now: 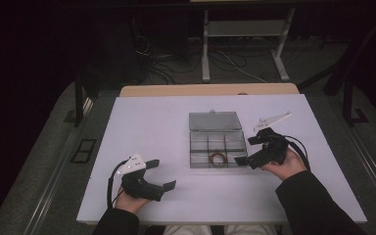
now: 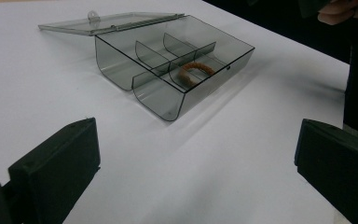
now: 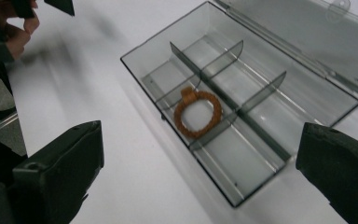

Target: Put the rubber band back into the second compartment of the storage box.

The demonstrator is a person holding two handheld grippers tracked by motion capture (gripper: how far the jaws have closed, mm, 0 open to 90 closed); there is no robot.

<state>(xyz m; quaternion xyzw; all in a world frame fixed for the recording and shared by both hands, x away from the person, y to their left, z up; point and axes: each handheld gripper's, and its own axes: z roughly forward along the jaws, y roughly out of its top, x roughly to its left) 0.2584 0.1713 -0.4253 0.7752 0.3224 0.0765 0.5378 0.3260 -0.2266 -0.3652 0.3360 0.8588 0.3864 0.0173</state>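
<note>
A clear grey compartment box (image 1: 200, 147) lies at the middle of the white board, its lid (image 1: 214, 121) folded flat behind it. A brown bead bracelet (image 1: 219, 157) rests in the near middle compartment, and it is also visible as the bracelet (image 2: 196, 70) and the bracelet (image 3: 198, 112). My left gripper (image 1: 162, 174) is open near the front edge, left of the box, facing the box (image 2: 121, 70). My right gripper (image 1: 246, 150) is open just right of the box, with nothing between its jaws, which are aimed at the box (image 3: 144, 56).
The white board (image 1: 142, 122) covers a wooden table (image 1: 208, 89). Beyond it on the dark floor stand a white desk frame (image 1: 205, 49) and cables (image 1: 230, 61). Bare board spreads to the left of the box and in front of it.
</note>
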